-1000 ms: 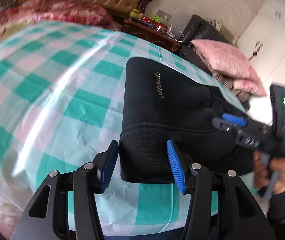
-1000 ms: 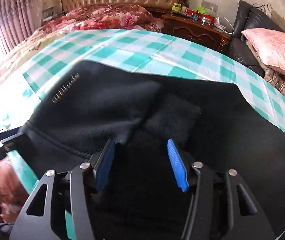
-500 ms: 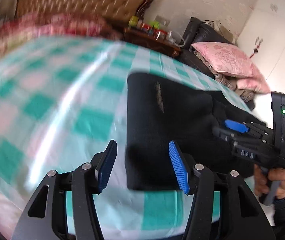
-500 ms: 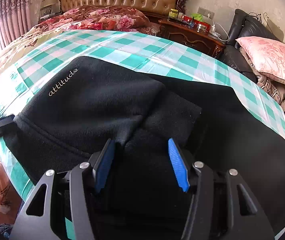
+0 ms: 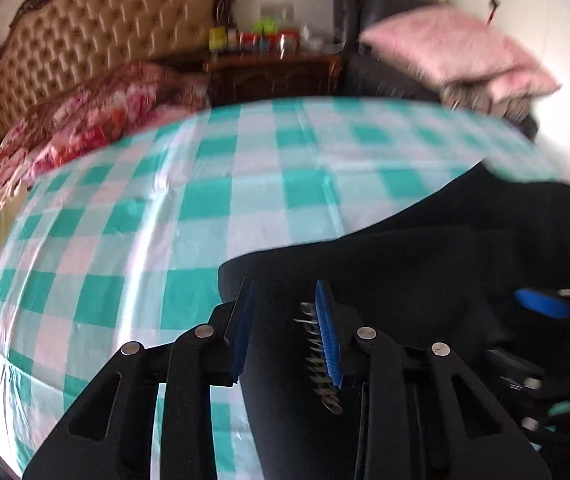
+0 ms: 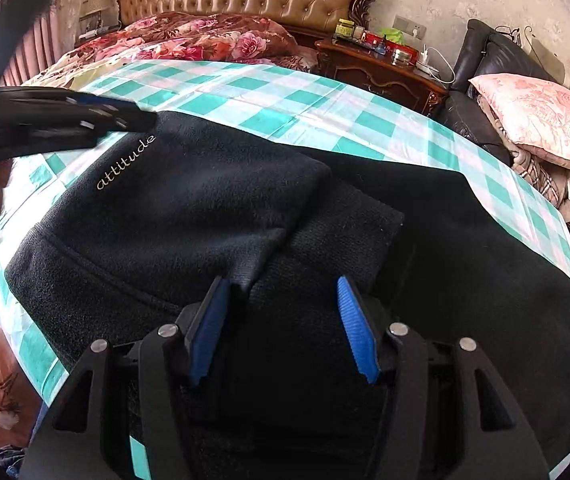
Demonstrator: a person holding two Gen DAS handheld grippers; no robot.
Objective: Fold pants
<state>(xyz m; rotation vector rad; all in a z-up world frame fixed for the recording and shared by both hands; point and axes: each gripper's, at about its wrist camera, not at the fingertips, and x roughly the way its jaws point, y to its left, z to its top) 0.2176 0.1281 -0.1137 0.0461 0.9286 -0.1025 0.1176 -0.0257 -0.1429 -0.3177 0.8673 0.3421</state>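
The left hand-held gripper (image 5: 285,332), its jaws just drawn narrower, straddles the corner of the black pants (image 6: 213,208) by the "attitude" lettering (image 6: 125,162); whether the pads actually pinch the fleece cannot be told. The right hand-held gripper (image 6: 281,328) hovers with jaws apart over the near waistband, grasping nothing. The pants lie partly folded across the checked bed sheet (image 6: 269,96). A shallow bite could let the thick fleece slip on lifting, and the unpinned layers could slide and spoil the fold.
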